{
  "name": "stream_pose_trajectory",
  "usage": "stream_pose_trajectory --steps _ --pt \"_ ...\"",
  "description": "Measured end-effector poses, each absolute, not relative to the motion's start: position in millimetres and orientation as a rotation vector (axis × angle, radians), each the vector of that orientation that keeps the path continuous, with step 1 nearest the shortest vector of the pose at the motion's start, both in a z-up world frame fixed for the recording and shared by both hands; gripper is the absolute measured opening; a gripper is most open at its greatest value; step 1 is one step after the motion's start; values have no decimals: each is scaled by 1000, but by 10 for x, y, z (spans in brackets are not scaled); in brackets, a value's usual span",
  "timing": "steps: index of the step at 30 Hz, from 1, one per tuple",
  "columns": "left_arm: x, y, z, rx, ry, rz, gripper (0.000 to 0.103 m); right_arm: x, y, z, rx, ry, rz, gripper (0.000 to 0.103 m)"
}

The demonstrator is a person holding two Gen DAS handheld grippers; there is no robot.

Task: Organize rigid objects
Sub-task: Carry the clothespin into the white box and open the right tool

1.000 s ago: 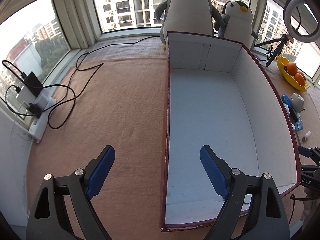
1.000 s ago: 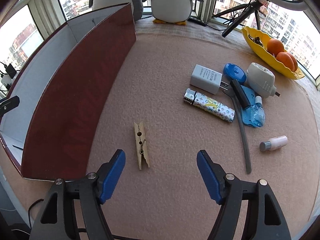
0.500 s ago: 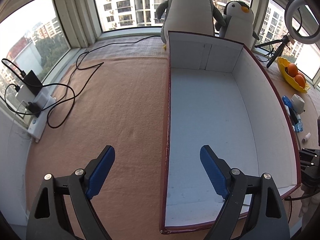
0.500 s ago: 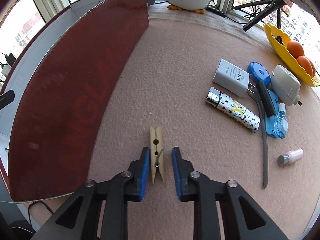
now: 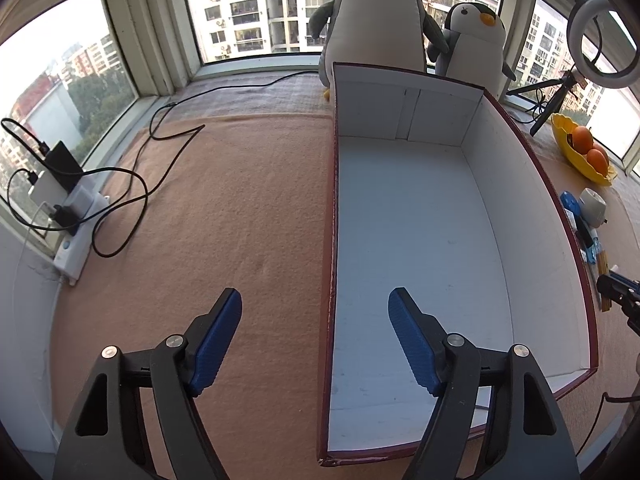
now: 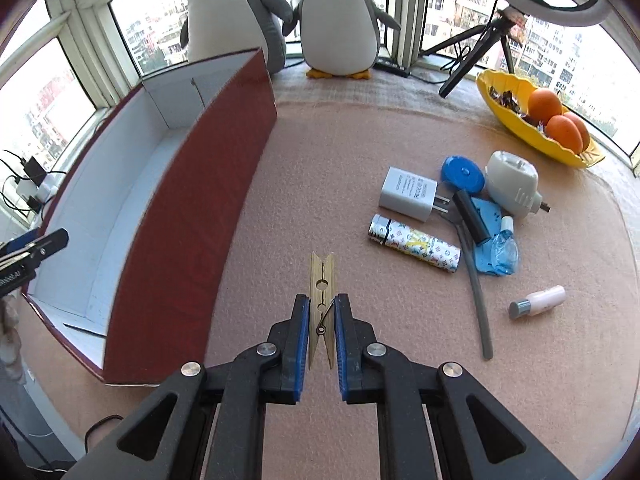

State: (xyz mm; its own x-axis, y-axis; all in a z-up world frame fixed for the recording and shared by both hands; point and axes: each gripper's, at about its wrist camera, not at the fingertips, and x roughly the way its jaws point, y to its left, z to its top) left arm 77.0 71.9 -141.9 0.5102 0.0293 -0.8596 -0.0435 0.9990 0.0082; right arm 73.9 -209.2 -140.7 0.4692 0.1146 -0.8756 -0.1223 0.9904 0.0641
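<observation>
Up off the felt since half a second ago, by the look of the wider view: wooden spring clothespin [image 6: 322,292] now pinched lengthwise between the blue pads of the right gripper [image 6: 322,320], which a second ago hung spread wide above it. Clamped along the flat sides near the wire spring, nose end poking forward past the tips — a grip that probably keeps the peg from twisting or springing apart. Looks lifted clear of the tan felt tabletop [image 6: 320,152], though hard to be sure from this angle. Over to the left, the big dark-red cardboard box with the white inside [image 6: 132,184], tall near wall standing between peg and landing spot, so a lift up and over looks like the next call. Nothing visible inside yet. Left gripper [image 5: 316,320] spread wide and carrying nothing, parked astride the box's left wall [image 5: 332,216], one pad outside, one above the white floor — waiting, or ready to steady the box, impossible to tell which. Still to the right: white plug charger [image 6: 408,193], patterned lighter [image 6: 414,244], blue round disc [image 6: 462,168], white rounded gadget [image 6: 510,182], grey fork [image 6: 476,300], small pink bottle [image 6: 538,301], clustered near each other, well apart from the box.
</observation>
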Motion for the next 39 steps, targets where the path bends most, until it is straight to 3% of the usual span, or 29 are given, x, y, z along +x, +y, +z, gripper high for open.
stream_pose_trajectory --steps 7,15,27,39 --pt "752 694 -1478 -43 1055 14 50 643 -1723 -923 -14 963 258 11" --pt "730 674 -1507 -60 1058 -4 20 610 -1391 -843 -41 950 343 11" --pt "761 740 -1546 -85 1062 15 7 634 -1106 -983 -68 980 417 11" --pt "783 757 -1609 -94 1083 19 4 723 -825 -1128 -136 1015 451 11"
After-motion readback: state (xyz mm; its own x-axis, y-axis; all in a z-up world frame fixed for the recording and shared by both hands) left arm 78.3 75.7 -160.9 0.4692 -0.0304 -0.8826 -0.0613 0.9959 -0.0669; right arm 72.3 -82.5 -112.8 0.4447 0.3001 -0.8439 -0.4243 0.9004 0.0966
